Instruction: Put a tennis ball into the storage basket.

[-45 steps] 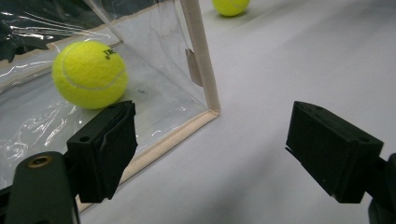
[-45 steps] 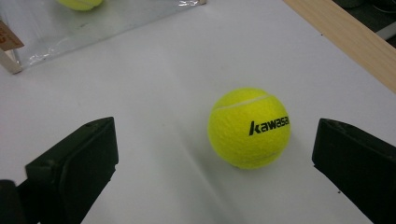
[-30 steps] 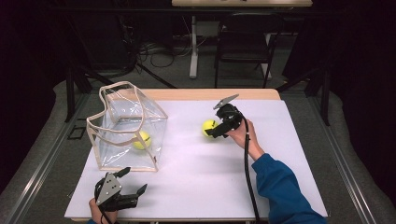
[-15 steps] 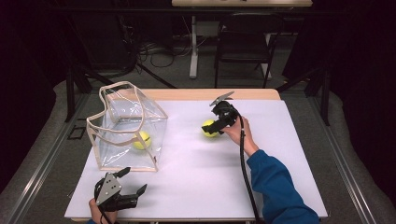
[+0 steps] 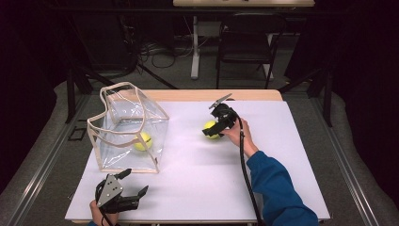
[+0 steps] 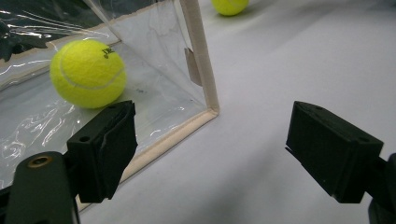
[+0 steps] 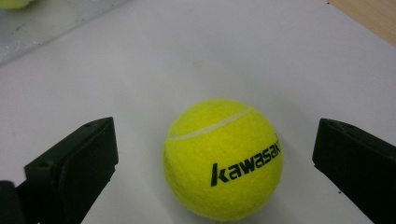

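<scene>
A yellow tennis ball (image 5: pixel 211 128) (image 7: pixel 223 158) lies on the white table top (image 5: pixel 197 174). My right gripper (image 5: pixel 212 130) (image 7: pixel 215 163) is open, its jaws either side of that ball without touching it. A second tennis ball (image 5: pixel 142 141) (image 6: pixel 88 73) rests inside a clear plastic bag with beige trim (image 5: pixel 126 127) (image 6: pixel 198 60) at the left. Near the table's front left corner my left gripper (image 5: pixel 136 184) (image 6: pixel 224 149) stands open with nothing between its jaws, just short of the bag's near corner. The far ball (image 6: pixel 229 5) shows at the top of the left gripper view.
A dark chair (image 5: pixel 247 44) and a table leg (image 5: pixel 194 47) stand on the floor beyond the table's far edge, with cables around them. A wooden strip (image 5: pixel 188 95) runs along the back of the white top.
My right gripper has come down and slightly toward the ball, so its open jaws now bracket it. The left gripper has barely moved.
</scene>
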The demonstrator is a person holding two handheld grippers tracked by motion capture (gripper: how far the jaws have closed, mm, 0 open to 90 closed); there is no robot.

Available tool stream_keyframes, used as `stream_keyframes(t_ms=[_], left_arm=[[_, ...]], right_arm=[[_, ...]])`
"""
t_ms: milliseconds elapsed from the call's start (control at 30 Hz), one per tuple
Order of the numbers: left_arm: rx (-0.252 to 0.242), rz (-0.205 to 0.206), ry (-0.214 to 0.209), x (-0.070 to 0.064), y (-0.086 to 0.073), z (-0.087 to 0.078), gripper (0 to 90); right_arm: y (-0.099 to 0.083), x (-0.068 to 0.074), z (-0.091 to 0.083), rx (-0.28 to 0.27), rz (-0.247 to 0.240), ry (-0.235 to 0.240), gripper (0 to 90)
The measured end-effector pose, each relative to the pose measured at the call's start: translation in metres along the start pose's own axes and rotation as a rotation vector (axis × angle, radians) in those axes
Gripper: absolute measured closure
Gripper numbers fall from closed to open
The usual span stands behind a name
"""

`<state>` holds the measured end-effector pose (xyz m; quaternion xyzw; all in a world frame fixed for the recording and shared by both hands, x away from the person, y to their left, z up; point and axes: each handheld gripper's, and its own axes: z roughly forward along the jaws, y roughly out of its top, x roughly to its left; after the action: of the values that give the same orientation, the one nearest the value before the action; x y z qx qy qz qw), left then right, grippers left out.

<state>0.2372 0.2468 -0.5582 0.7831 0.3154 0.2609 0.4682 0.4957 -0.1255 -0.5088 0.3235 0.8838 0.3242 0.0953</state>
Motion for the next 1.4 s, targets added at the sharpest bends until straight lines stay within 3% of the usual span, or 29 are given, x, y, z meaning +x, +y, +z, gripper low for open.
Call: stream_keyframes(t_ms=[700,1100,1400], left_arm=[[0.0,0.001,0.001,0.0,0.0,0.0,16.1],[0.0,0.0,0.0,0.001,0.0,0.0,16.1],[0.001,-0.001,0.001,0.001,0.0,0.0,16.1]], right_arm=[[-0.008,-0.003,0.016,0.072,0.036,0.053,0.0],[-0.01,-0.007,0.021,0.096,0.038,0.022,19.3],[-0.011,-0.009,0.021,0.09,0.048,0.008,25.0]])
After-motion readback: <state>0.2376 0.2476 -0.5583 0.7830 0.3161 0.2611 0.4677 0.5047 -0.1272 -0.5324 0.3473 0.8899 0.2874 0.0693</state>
